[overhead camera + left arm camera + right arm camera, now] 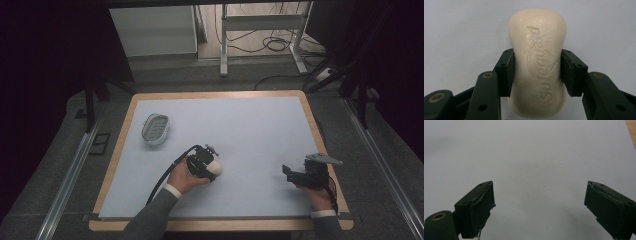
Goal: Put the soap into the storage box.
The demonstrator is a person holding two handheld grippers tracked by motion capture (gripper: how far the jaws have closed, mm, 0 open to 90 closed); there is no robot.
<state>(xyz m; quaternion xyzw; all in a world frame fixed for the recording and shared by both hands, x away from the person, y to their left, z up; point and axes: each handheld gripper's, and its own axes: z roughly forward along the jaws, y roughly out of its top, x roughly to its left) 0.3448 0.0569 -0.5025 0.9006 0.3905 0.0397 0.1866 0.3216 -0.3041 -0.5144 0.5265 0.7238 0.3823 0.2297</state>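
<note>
My left gripper clamps the cream soap bar on both long sides, just below the table's centre. The soap dish sits at ten o'clock from it. My right gripper gapes empty.

Cream soap bar, rounded oblong, embossed lettering on top face, flat on pale table, left of centre toward near edge, pinched at its long sides.
</note>
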